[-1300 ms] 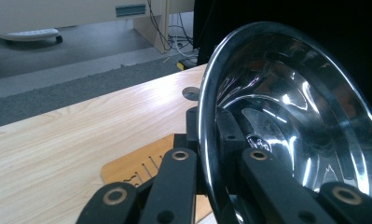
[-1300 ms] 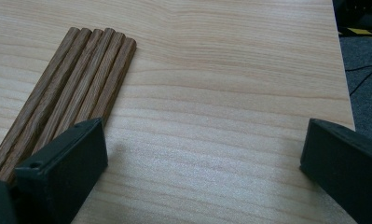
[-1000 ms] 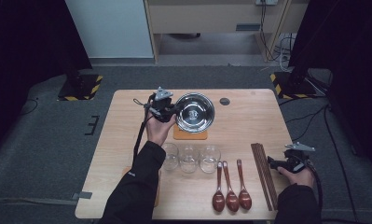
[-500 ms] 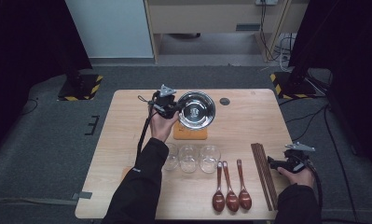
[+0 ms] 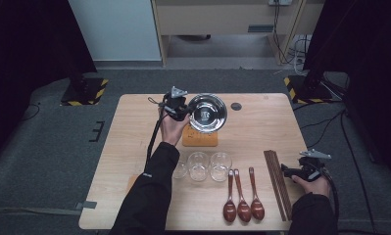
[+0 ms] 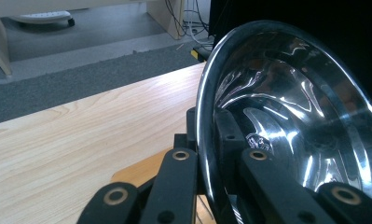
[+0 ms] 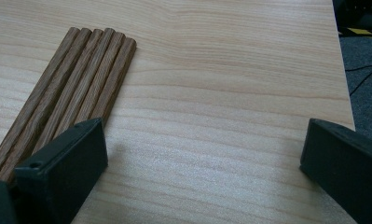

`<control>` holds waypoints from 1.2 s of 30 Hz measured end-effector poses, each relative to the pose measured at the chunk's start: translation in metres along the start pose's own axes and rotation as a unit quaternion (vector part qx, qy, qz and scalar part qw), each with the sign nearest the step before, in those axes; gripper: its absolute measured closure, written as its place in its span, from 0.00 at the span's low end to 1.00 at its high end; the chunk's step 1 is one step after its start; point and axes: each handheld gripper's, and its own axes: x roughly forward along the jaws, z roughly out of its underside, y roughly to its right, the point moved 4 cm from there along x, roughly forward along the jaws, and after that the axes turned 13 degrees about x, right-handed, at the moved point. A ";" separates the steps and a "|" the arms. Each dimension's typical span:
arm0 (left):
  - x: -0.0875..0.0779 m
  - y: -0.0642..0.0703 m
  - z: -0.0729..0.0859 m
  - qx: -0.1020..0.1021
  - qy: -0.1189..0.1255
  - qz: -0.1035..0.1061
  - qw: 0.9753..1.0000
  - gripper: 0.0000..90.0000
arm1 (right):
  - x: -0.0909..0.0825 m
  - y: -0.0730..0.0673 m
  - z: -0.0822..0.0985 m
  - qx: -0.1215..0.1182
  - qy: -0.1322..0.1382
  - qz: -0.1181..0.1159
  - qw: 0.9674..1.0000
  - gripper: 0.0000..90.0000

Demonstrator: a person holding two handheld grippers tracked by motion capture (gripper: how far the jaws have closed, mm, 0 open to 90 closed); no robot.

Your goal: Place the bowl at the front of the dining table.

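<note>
looking down from the high view, i see my left tool (image 5: 185, 111) pinching the rim of the bowl (image 5: 207, 112), which is tilted up over the orange mat (image 5: 200, 138) at the far middle of the worktop (image 5: 134, 147). three glasses (image 5: 198, 165) stand in a row nearer me, three spoons (image 5: 242, 205) lie in front of them, and the sticks (image 5: 277, 183) lie to their right. my right tool (image 5: 287, 171) sits just right of the sticks, low at the worktop's near right corner.

in the left gripper view, my two black jaws clamp the bowl's (image 6: 295, 116) steel rim, one jaw outside and one inside, with the bowl standing nearly on edge above the mat (image 6: 141, 170).

in the right gripper view, my jaws are spread wide with bare worktop (image 7: 230, 93) between them; the left jaw rests beside the sticks (image 7: 76, 88), nothing held.
</note>
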 end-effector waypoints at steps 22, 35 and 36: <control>0.029 -0.009 0.013 -0.011 -0.033 -0.007 0.999 0.96 | 0.000 0.000 0.000 0.001 0.000 0.000 1.000 0.01; 0.044 -0.011 0.026 -0.009 -0.056 -0.007 0.998 0.96 | 0.000 0.000 0.000 0.002 0.000 0.000 1.000 0.01; 0.045 -0.012 0.027 -0.009 -0.057 -0.008 0.998 0.97 | 0.000 0.000 0.000 0.000 0.000 0.000 1.000 0.01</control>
